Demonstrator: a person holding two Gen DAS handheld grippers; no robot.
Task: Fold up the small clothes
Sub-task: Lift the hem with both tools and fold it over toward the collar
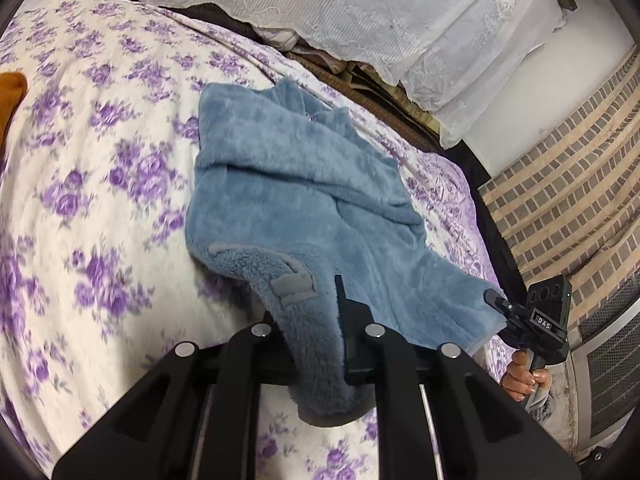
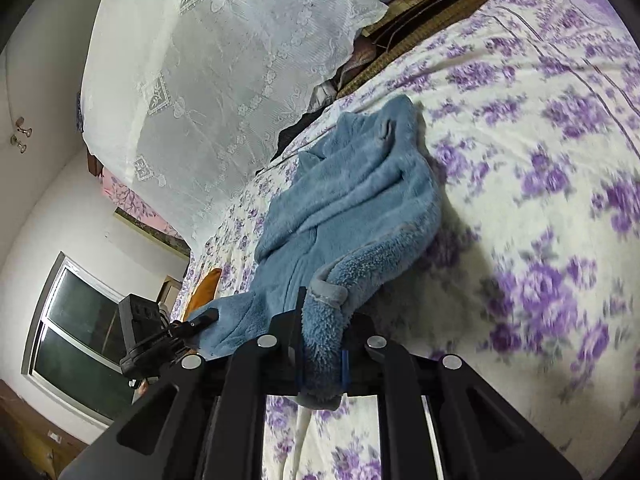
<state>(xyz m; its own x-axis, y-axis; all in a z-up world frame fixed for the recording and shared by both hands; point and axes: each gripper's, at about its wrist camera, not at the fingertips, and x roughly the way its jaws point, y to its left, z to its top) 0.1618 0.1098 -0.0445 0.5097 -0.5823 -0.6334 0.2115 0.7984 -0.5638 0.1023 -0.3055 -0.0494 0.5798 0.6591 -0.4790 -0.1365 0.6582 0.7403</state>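
A small blue fleece garment point(image 1: 296, 184) lies partly lifted on the purple-flowered bedspread point(image 1: 100, 200). My left gripper point(image 1: 316, 344) is shut on its near fleecy edge with the grey trim. My right gripper point(image 1: 496, 300) shows at the right of the left wrist view, shut on the garment's other near corner. In the right wrist view the right gripper point(image 2: 322, 344) pinches a fleecy edge of the garment point(image 2: 352, 192), and the left gripper point(image 2: 208, 316) grips the corner at the left.
White lace curtain point(image 1: 380, 12) hangs beyond the bed's far edge. An orange cloth point(image 1: 10, 92) lies at the left of the bed. A brick-patterned surface point(image 1: 568, 184) and a window point(image 2: 80, 340) are off the bed's side.
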